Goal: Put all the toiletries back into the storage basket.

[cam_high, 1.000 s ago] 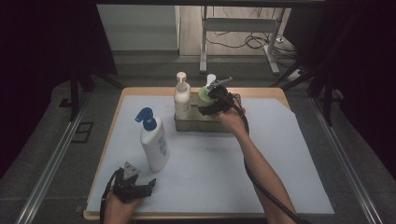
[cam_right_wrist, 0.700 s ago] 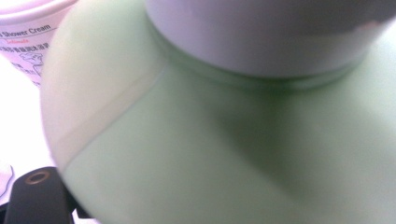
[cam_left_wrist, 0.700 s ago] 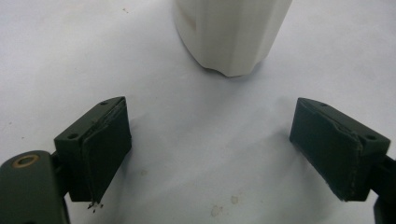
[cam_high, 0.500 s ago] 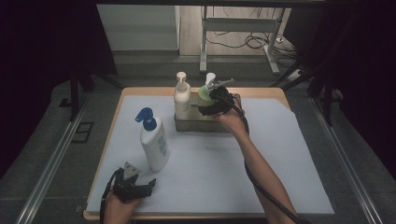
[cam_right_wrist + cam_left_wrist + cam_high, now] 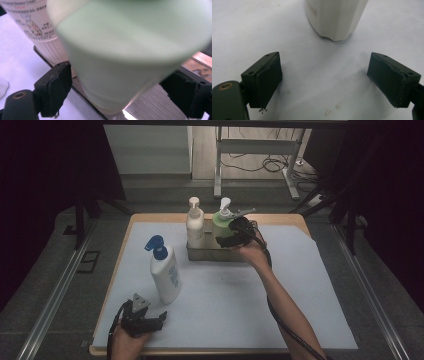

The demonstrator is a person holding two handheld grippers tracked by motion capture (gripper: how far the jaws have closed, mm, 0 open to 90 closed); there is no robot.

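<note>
Three pump bottles are being handled on the white mat: a cream bottle and a green bottle are standing side by side in the metal tray at the far middle of the table, and a white bottle with a blue pump is standing upright on the mat, well apart from the tray and near the left side.

The green bottle is being straddled by the right gripper. In the right gripper view its body is seen between the two black jaws, which are standing wide on either side of it; whether the pads are pressing on its walls or are just clear of them cannot be told, since the left pad seems to be slightly off the bottle. The bottle's base is being seen at or just above the tray's ribbed floor, touching or nearly so.

The left gripper is being held low at the near edge, its jaws spread apart with nothing between them; the white bottle's base is standing just ahead.

The step in hand is judged to be the setting of the green bottle into the tray, or its release there. Next, a straight withdrawal of the right gripper is called for, so that neither bottle is tipped, and the white bottle is left to be taken.
</note>
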